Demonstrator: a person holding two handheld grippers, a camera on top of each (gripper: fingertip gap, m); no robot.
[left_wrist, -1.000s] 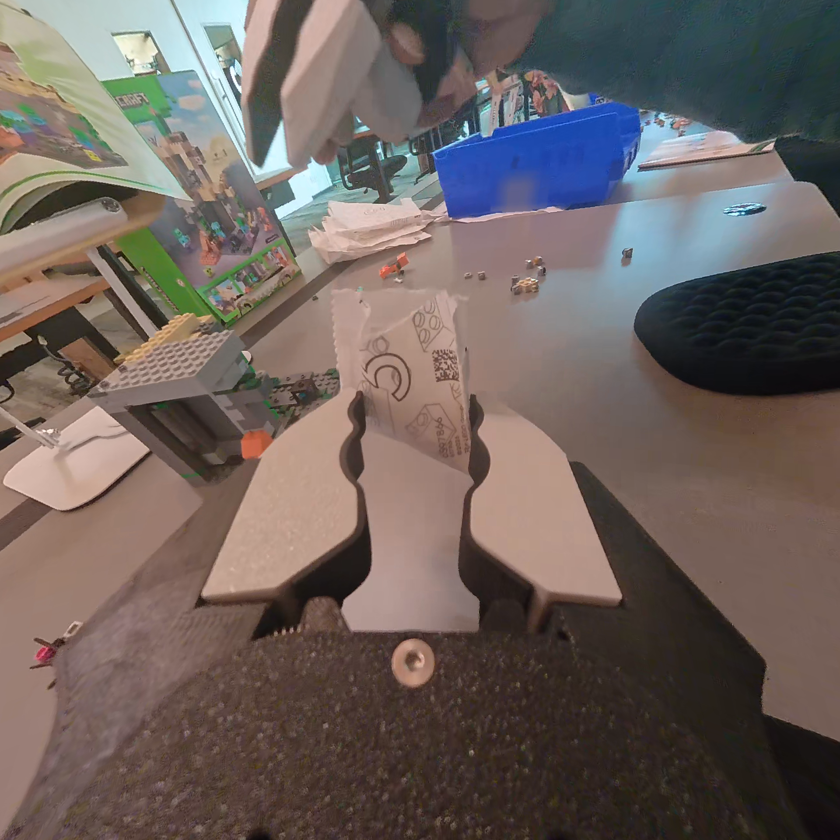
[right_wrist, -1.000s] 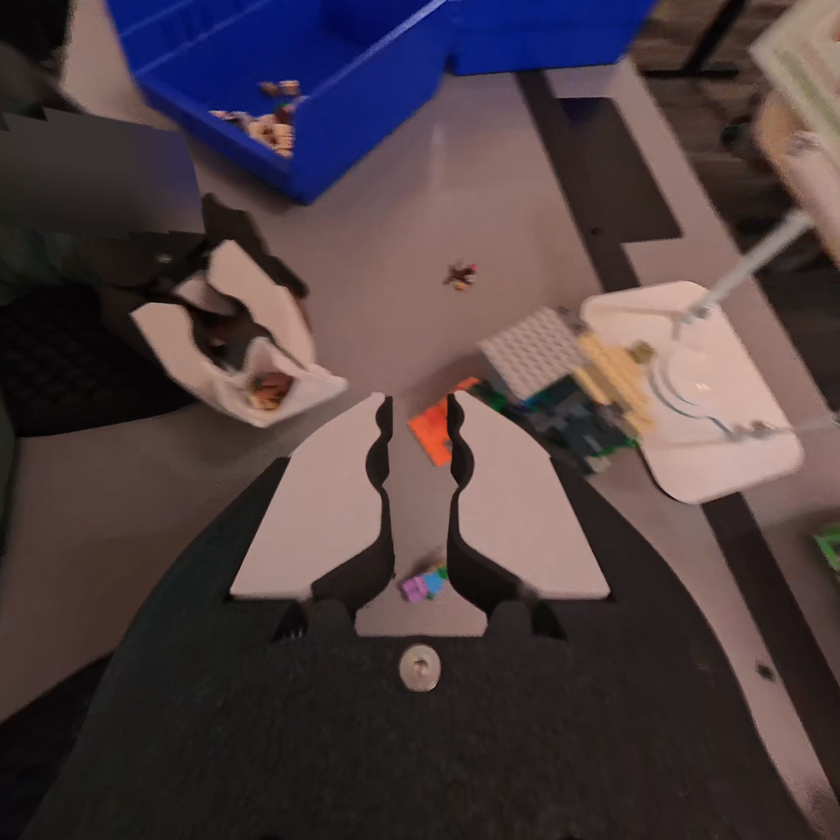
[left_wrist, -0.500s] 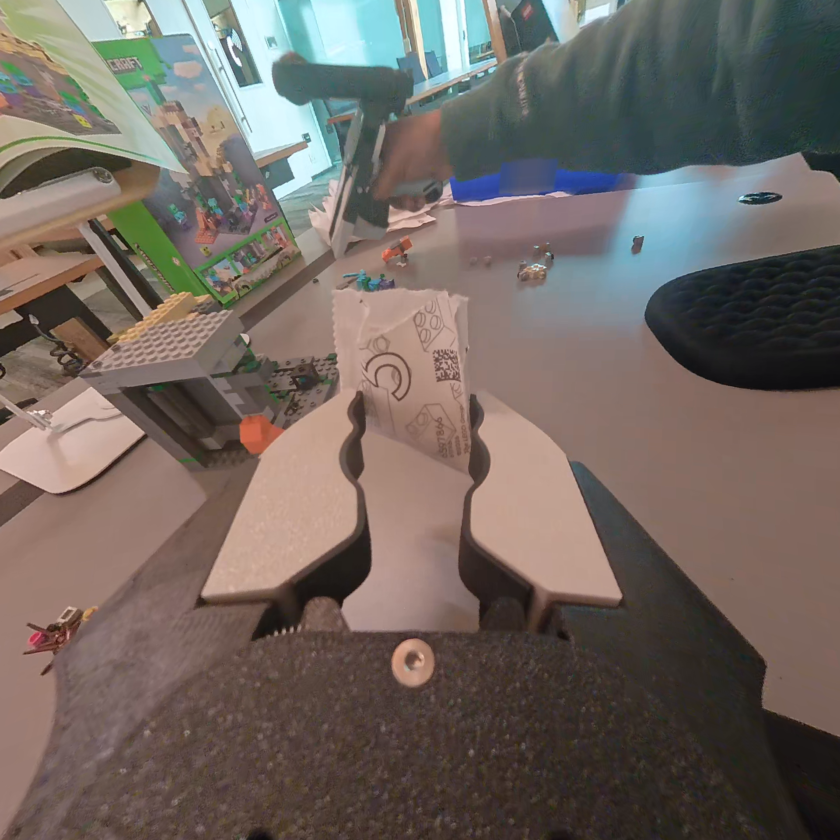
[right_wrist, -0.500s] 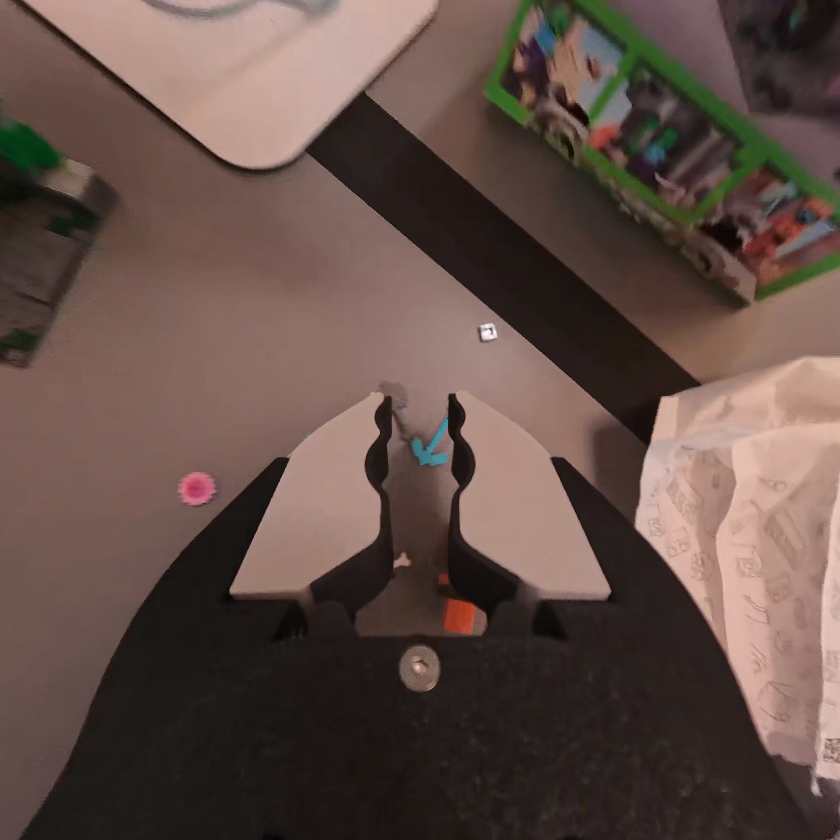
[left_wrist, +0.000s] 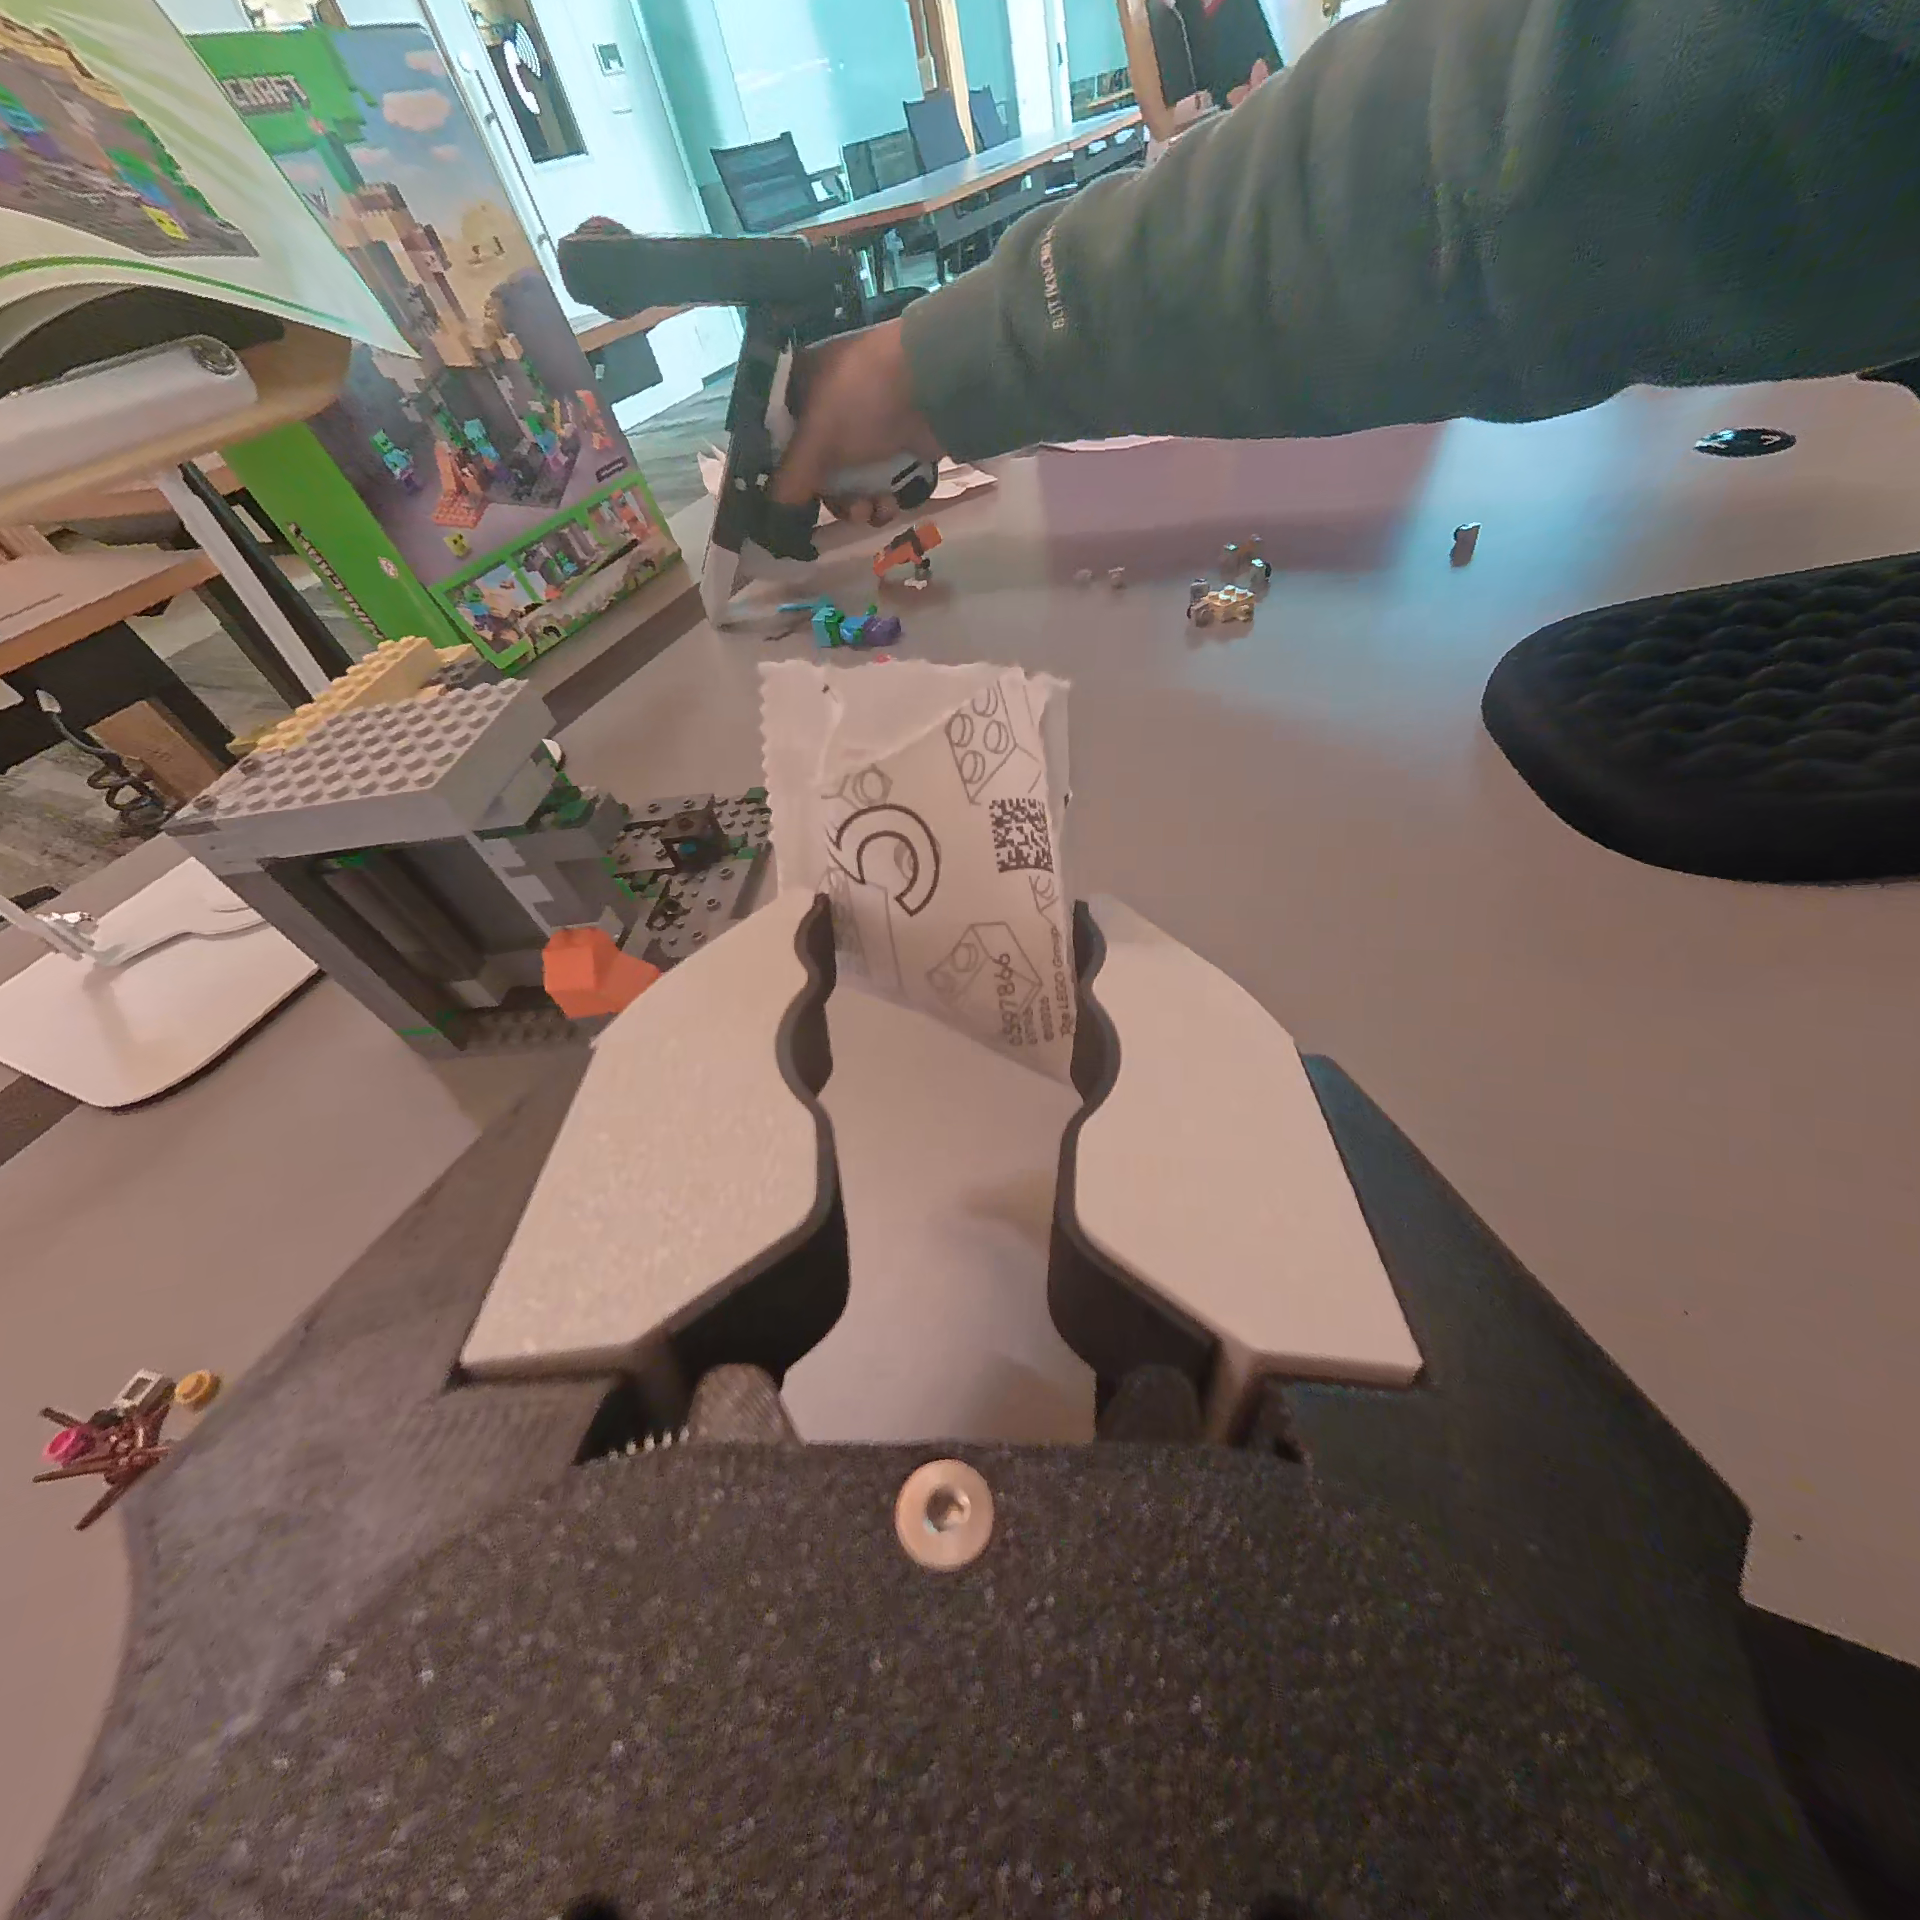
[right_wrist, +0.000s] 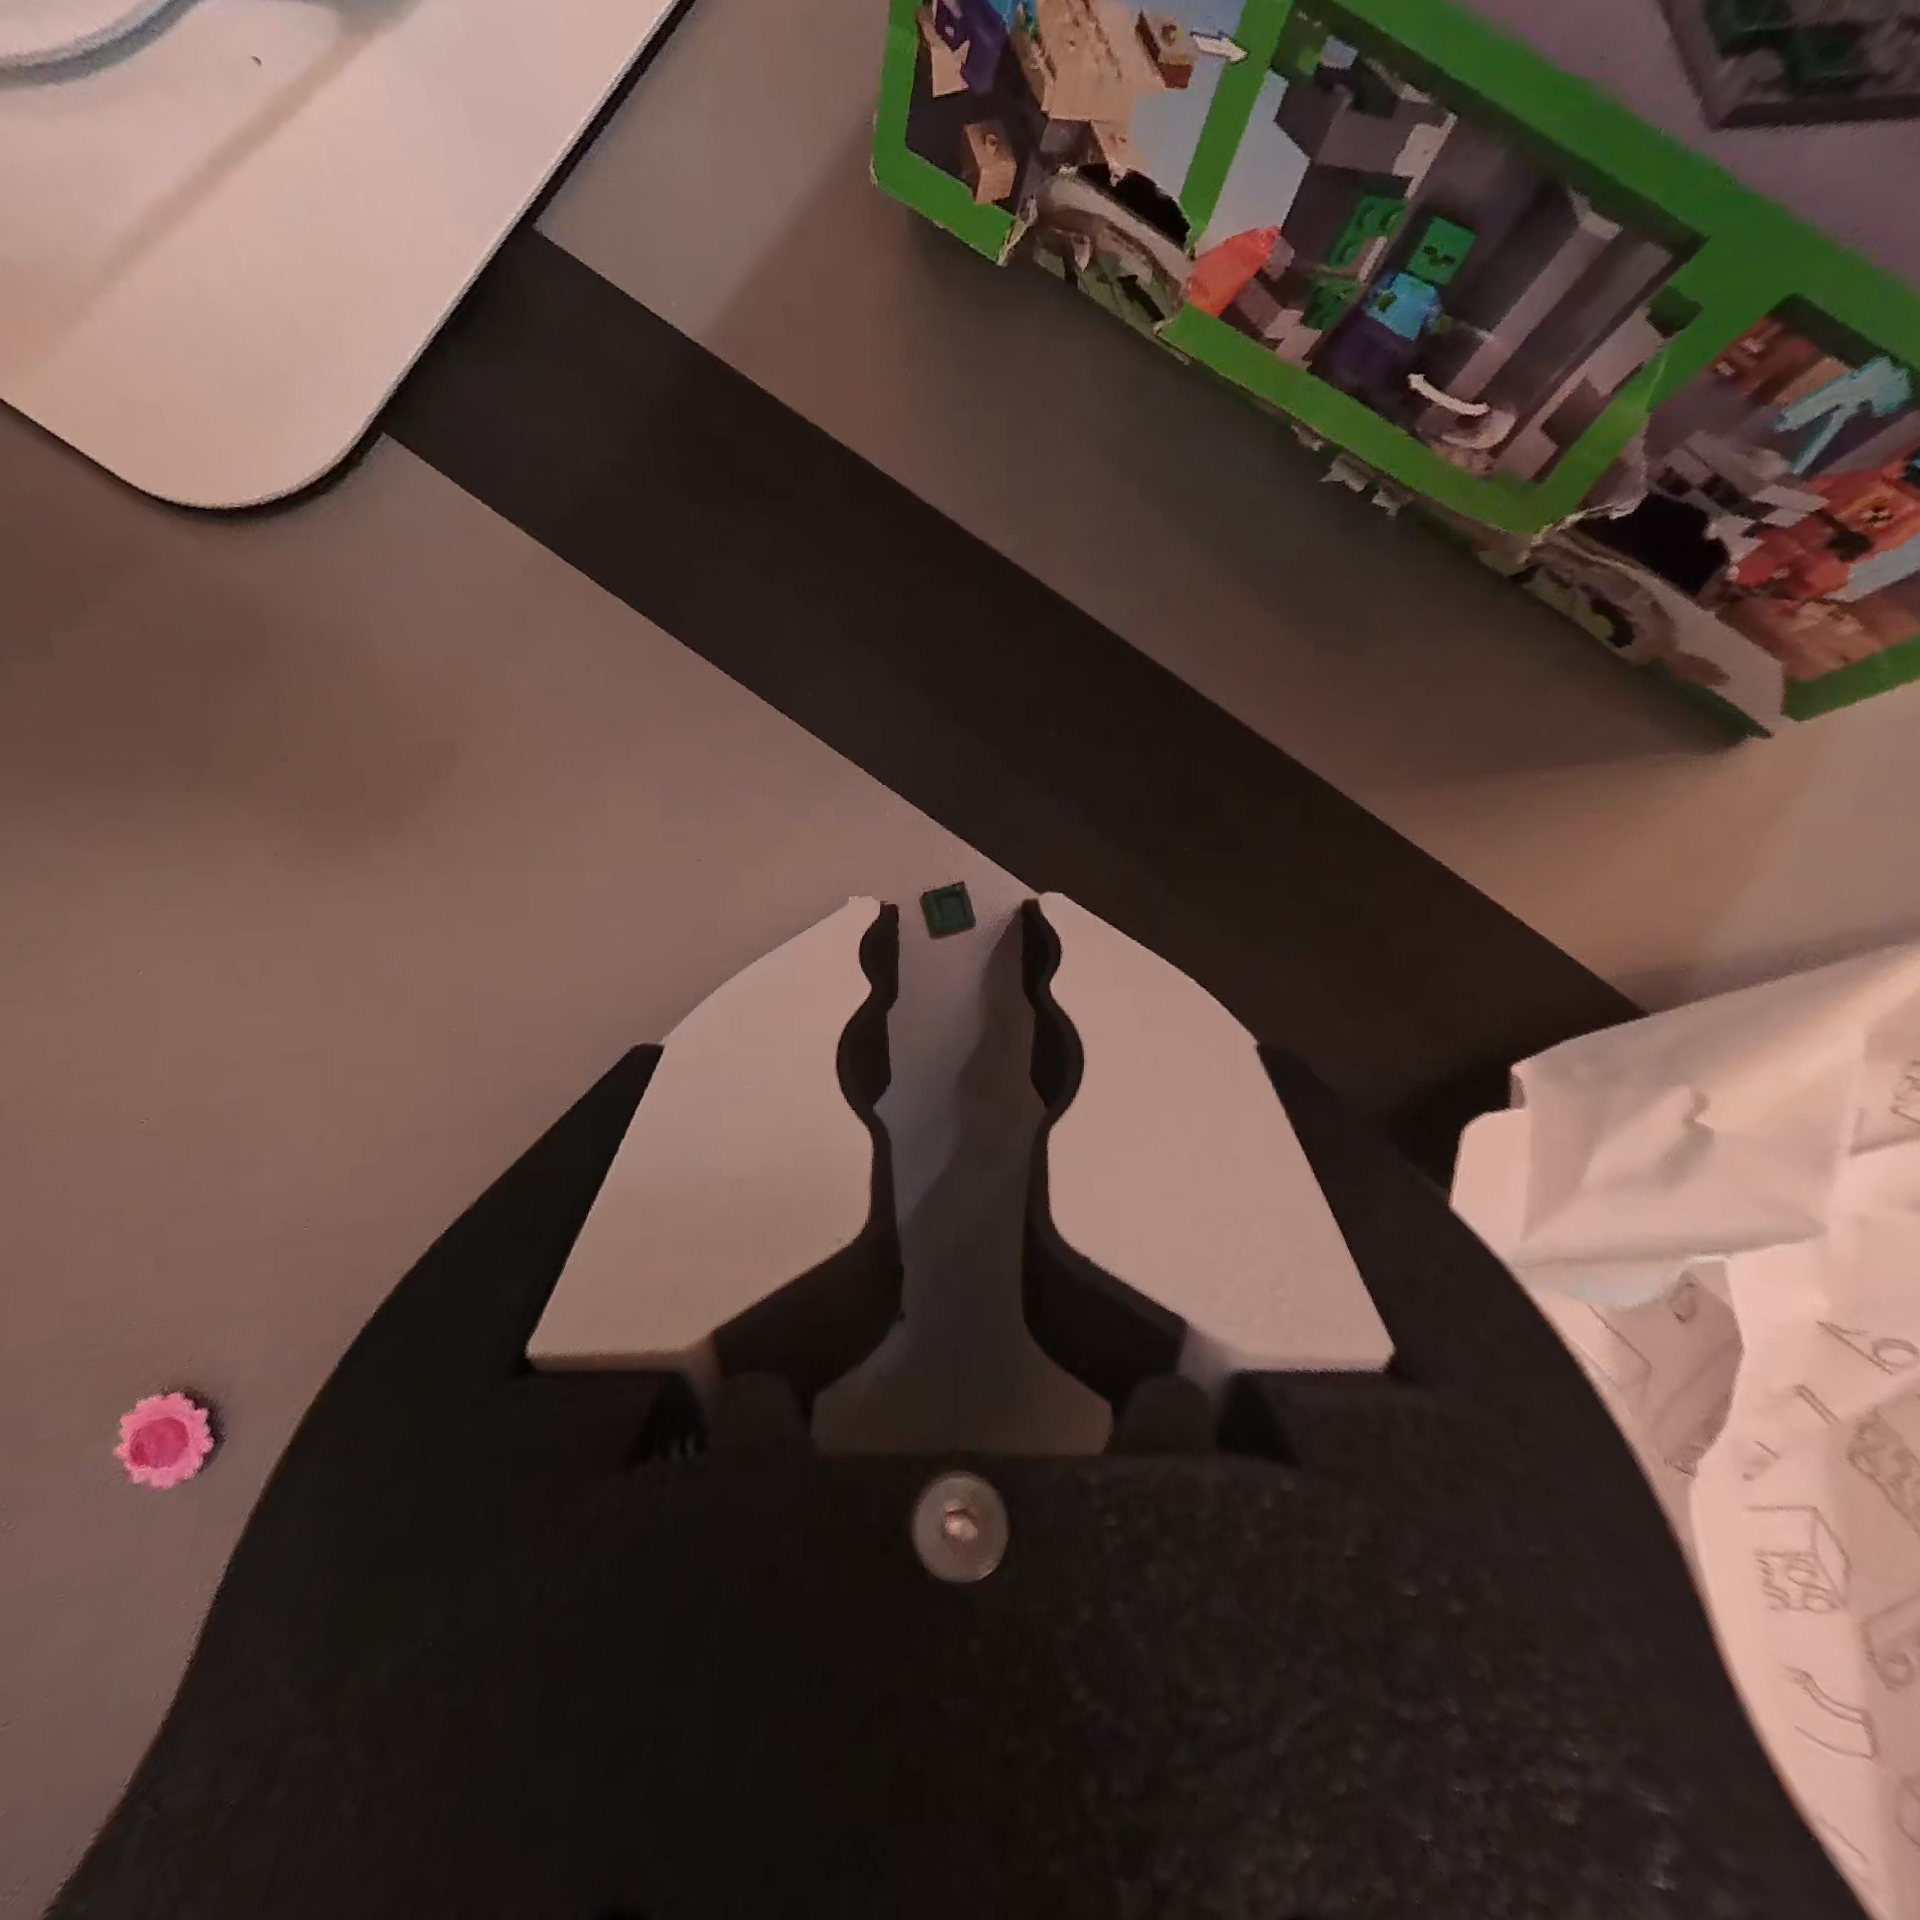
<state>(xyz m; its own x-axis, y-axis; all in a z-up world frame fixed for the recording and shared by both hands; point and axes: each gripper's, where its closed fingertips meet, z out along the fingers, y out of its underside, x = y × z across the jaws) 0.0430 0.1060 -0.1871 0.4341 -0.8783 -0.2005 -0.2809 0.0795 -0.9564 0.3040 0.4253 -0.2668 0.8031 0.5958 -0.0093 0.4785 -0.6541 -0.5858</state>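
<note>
- The left gripper (left_wrist: 951, 925) pinches a white paper bag (left_wrist: 935, 831) printed with brick outlines; the jaws press on its lower sides and the bag stands upright above the grey surface (left_wrist: 1455, 1091).
- Left of that bag stands a brick model (left_wrist: 416, 831) with a grey studded plate on top, tan bricks behind it and an orange piece (left_wrist: 592, 971) at its base.
- A white flat stand base (left_wrist: 135, 997) lies left of the model, and a green toy box (left_wrist: 468, 416) stands upright behind it.
- Far across the surface, a person's hand (left_wrist: 852, 426) in a dark green sleeve (left_wrist: 1455, 229) holds the right gripper (left_wrist: 743, 592), tips down near a few small coloured pieces (left_wrist: 857, 623).
- A black bumpy mat (left_wrist: 1714, 727) lies to the right, with small loose pieces (left_wrist: 1226, 597) scattered beyond it.
- A tiny pink-and-dark cluster (left_wrist: 99, 1439) sits at the near left.
- In the right wrist view, the right gripper (right_wrist: 951, 909) points down at the surface with its jaws spread a little and nothing between them.
- A small dark green square tile (right_wrist: 948, 911) lies on the surface just at the tip gap, not touched.
- A dark strip (right_wrist: 935, 665) crosses the surface beyond the tips; the toy box (right_wrist: 1455, 312) lies past it.
- Crumpled white paper bags (right_wrist: 1714, 1351) lie to the right, and a pink round flower piece (right_wrist: 164, 1439) lies well to the left.
</note>
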